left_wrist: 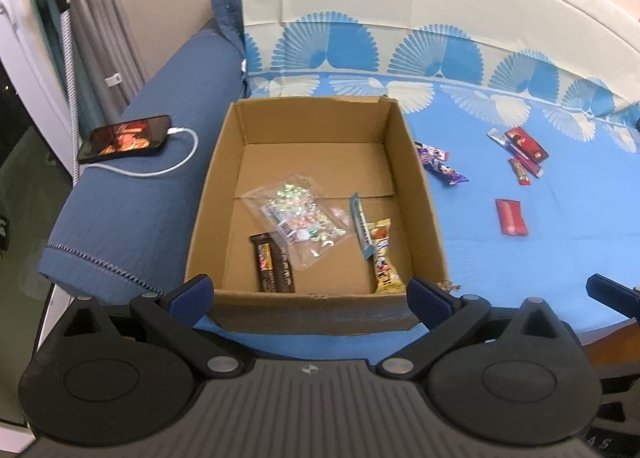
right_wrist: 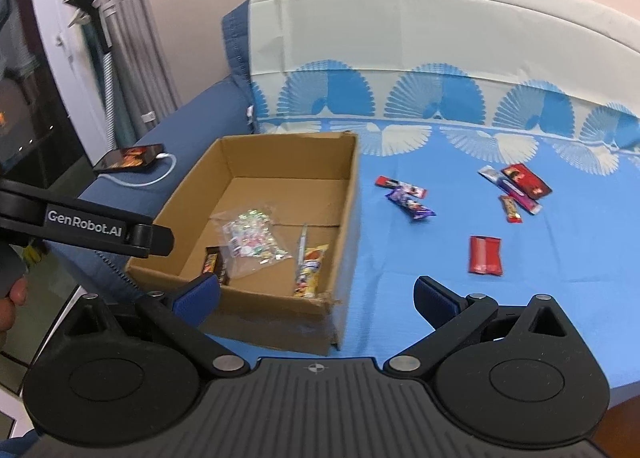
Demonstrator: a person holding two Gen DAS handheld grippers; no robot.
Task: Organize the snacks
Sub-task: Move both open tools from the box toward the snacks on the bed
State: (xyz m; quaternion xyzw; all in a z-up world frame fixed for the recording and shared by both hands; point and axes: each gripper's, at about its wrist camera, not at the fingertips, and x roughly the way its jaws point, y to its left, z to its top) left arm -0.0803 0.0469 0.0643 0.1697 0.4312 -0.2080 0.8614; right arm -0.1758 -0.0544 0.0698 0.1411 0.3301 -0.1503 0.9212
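- Both of my grippers are empty, jaws spread wide — the left gripper (left_wrist: 310, 292) hangs at the near wall of the cardboard box (left_wrist: 416, 162), the right gripper (right_wrist: 316, 298) just beside the box's near right corner.
- The box already holds a clear bag of candies (left_wrist: 298, 214), a dark chocolate bar (left_wrist: 272, 264), a thin blue stick (left_wrist: 360, 228) and a yellow wrapper (left_wrist: 384, 258).
- What is left lies loose on the bed (right_wrist: 560, 298), all to the right of the box — so my right gripper is the nearer one; the left would have to cross over the box.
- Nearest is the red packet (right_wrist: 485, 255): ahead and to the right of my right jaws, flat, its long axis running roughly away from me.
- I judge the jaws should close across its short width.
- Farther off: a purple wrapper (right_wrist: 412, 205) beside a thin red bar (right_wrist: 400, 185), then a cluster around a red-and-black packet (right_wrist: 526, 179) and a small orange bar (right_wrist: 510, 209).
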